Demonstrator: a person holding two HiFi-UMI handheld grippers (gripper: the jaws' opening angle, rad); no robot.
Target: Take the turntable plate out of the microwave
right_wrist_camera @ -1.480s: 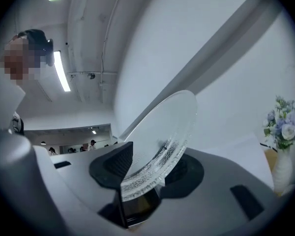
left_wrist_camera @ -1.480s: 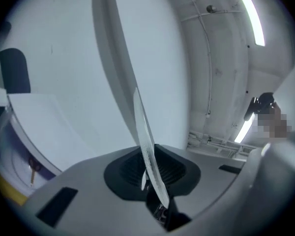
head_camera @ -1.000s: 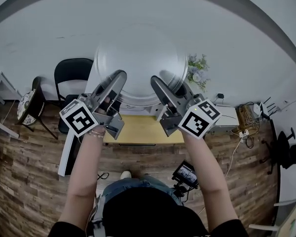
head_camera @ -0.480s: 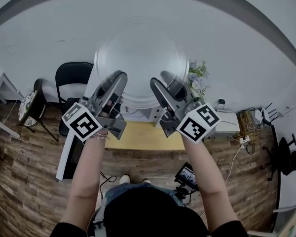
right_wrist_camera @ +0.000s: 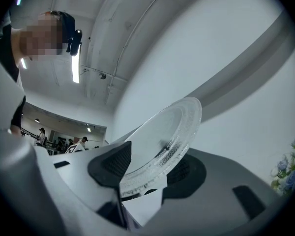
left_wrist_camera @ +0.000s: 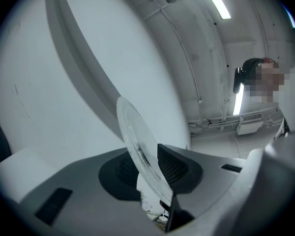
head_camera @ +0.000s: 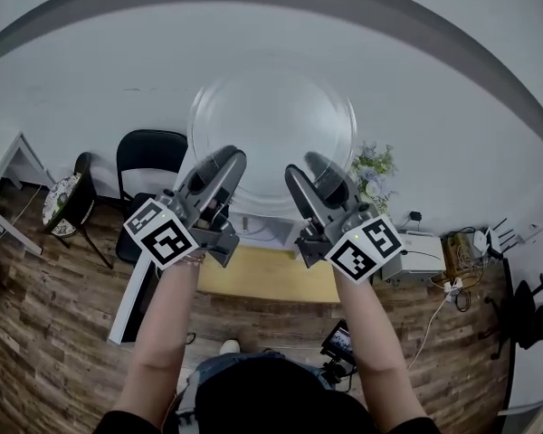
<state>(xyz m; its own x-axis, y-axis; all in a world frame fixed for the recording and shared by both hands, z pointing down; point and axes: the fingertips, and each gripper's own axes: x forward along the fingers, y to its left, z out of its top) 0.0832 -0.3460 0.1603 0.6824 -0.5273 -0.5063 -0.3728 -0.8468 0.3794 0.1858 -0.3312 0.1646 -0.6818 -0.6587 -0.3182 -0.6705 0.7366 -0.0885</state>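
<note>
The clear glass turntable plate (head_camera: 271,129) is held up in the air in front of the white wall, tilted toward me. My left gripper (head_camera: 228,163) is shut on its lower left rim, my right gripper (head_camera: 312,168) on its lower right rim. In the left gripper view the plate (left_wrist_camera: 132,132) runs edge-on between the dark pads of the left gripper (left_wrist_camera: 146,163). In the right gripper view the patterned rim of the plate (right_wrist_camera: 169,132) sits pinched in the right gripper (right_wrist_camera: 150,163). The microwave is mostly hidden behind the grippers.
Below the plate stands a yellow table (head_camera: 271,277) on a wooden floor (head_camera: 45,333). A black chair (head_camera: 149,161) is at the left, a vase of flowers (head_camera: 373,172) at the right, and a white box with cables (head_camera: 418,247) further right.
Both grippers have risen together with the plate, which now stands higher and further right against the wall. The grips on the rim look unchanged.
</note>
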